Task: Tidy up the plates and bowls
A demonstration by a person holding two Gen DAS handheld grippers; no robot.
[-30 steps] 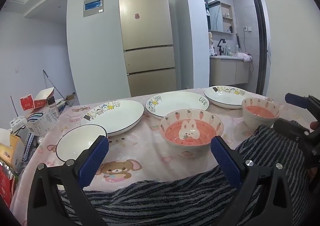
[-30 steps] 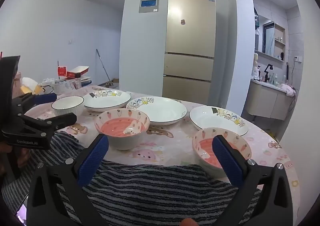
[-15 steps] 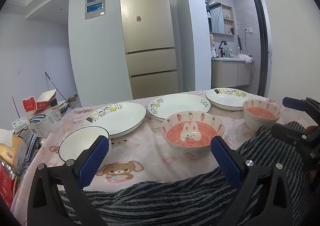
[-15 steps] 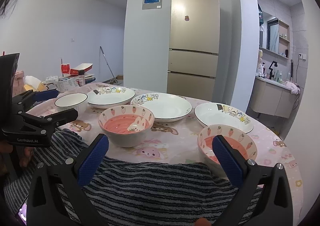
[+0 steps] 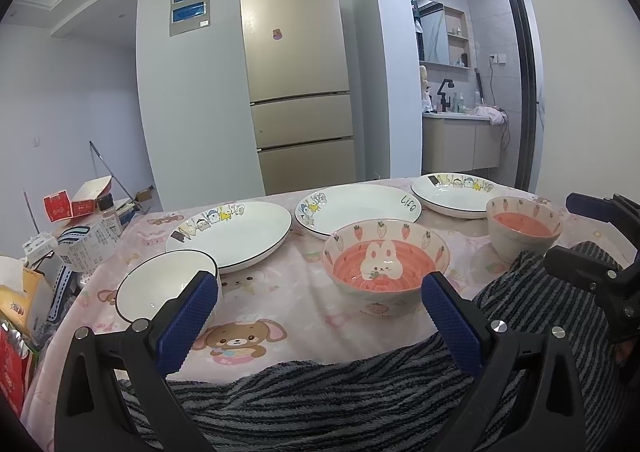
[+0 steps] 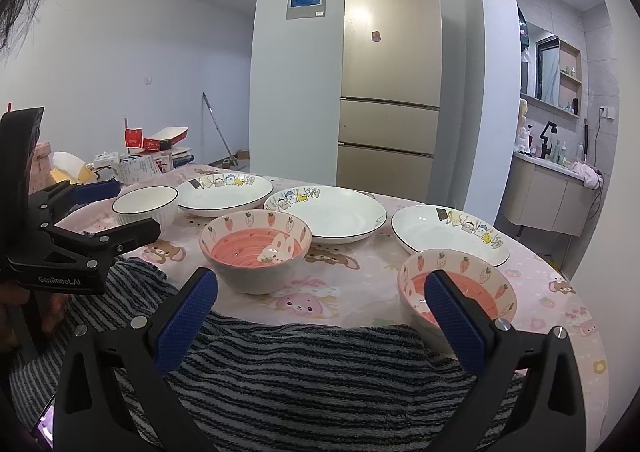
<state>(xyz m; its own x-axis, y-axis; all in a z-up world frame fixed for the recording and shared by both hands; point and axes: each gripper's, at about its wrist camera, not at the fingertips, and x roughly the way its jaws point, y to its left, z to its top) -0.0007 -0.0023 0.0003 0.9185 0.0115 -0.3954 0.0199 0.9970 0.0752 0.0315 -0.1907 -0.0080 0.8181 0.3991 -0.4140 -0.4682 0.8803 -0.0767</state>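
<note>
A striped fuzzy grey cloth [image 6: 320, 372] hides part of the glossy pink ceramic strawberry bowl [image 6: 460, 284]; left gripper [image 5: 320, 304] and right gripper [image 6: 320, 300] both gape, empty.

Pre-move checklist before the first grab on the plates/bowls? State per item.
1. Left gripper open, holding nothing: ok.
2. Right gripper open, holding nothing: ok.
3. Three white plates lie singly, unstacked; middle plate unobstructed: ok.
4. Bunny bowl upright, apart from the right pink bowl: ok.
5. White bowl sits close to the left plate; contact: cannot tell.
6. Striped towel overlaps the near table edge, against the right pink bowl: not ok.
</note>
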